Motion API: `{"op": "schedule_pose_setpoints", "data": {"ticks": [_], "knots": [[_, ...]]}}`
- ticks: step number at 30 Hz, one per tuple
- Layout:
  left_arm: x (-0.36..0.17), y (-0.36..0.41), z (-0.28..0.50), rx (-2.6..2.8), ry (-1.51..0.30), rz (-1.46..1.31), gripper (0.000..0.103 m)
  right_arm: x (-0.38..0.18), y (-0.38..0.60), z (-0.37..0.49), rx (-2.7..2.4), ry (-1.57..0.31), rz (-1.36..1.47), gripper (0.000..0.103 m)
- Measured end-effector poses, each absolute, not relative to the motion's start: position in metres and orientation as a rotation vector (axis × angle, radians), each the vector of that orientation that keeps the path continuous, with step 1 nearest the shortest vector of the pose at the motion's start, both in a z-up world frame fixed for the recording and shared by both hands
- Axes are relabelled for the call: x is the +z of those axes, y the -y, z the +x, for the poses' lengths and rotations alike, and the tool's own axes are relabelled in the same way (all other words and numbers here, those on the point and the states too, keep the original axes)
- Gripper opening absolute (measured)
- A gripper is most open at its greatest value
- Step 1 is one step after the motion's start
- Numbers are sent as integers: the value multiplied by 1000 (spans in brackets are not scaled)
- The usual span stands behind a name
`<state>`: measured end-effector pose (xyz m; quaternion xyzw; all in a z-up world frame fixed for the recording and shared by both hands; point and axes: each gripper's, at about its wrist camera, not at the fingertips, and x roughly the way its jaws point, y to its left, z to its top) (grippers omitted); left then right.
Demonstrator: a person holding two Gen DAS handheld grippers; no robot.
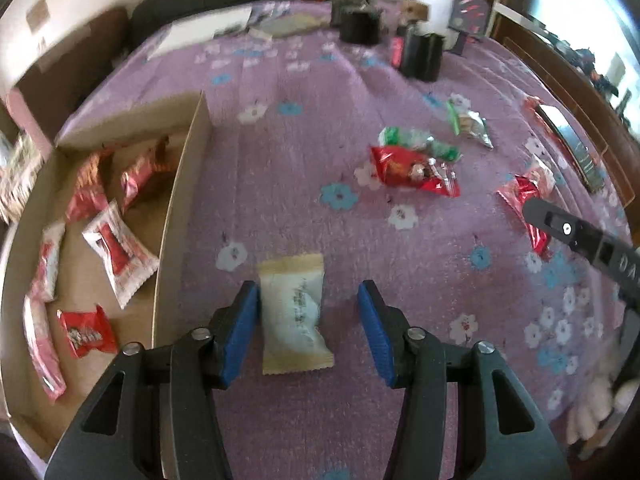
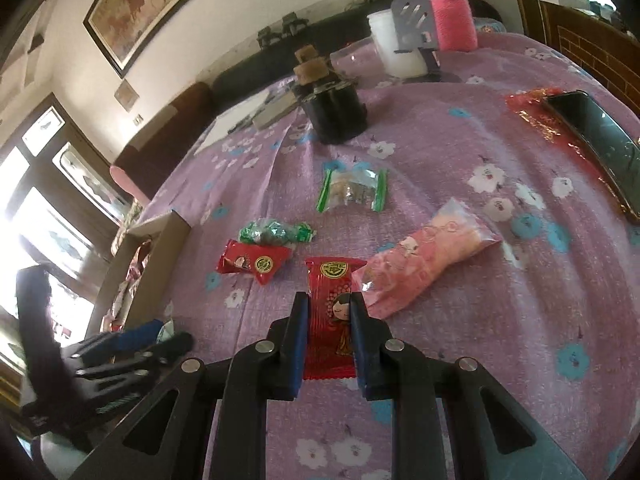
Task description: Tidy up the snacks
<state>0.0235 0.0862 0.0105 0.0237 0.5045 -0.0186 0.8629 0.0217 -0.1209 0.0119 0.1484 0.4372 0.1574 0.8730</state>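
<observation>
From the left wrist view, our left tool (image 1: 308,330) stands spread wide, its blue pads on either side of a cream-wrapped snack (image 1: 294,314) that lies flat on the purple flowered cloth (image 1: 280,160). The left pad seems to touch the wrapper's edge; the right pad is well apart from it, so nothing is gripped yet. Just to the left sits the cardboard box (image 1: 176,216), already holding several red and white packets, which we take as the collecting place; the cream snack lies near its wall, a short carry away. Farther off rest a red packet (image 1: 414,172) and a green one (image 1: 418,140).

From the right wrist view, our right tool (image 2: 329,336) is pinched on a red snack packet (image 2: 332,312), the pads pressing both long edges, so the packet sits lengthwise between them and should not twist when lifted. A pink packet (image 2: 424,264) lies just beside it, overlapping its corner. We judge the box, at left, to be its destination.
</observation>
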Motion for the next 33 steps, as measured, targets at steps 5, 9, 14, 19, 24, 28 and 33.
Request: {"op": "schedule_pose_setpoints", "data": {"ticks": [5, 9, 14, 19, 24, 28, 33], "knots": [[18, -88, 9, -80, -1029, -17, 23, 10, 125, 22, 363, -910, 344, 21], [33, -98, -4, -131, -1002, -107, 23, 15, 124, 17, 377, -877, 336, 21], [60, -133, -22, -123, -954, -172, 23, 14, 118, 15, 382, -878, 326, 21], [74, -199, -27, 12, -915, -194, 23, 29, 99, 7, 406, -865, 287, 20], [71, -255, -23, 119, -914, -229, 23, 51, 52, -1, 508, -869, 258, 20], [63, -280, -31, 137, -915, -270, 23, 63, 2, -8, 598, -881, 212, 20], [52, -281, -43, 113, -931, -302, 23, 71, -56, -21, 699, -895, 151, 20]]}}
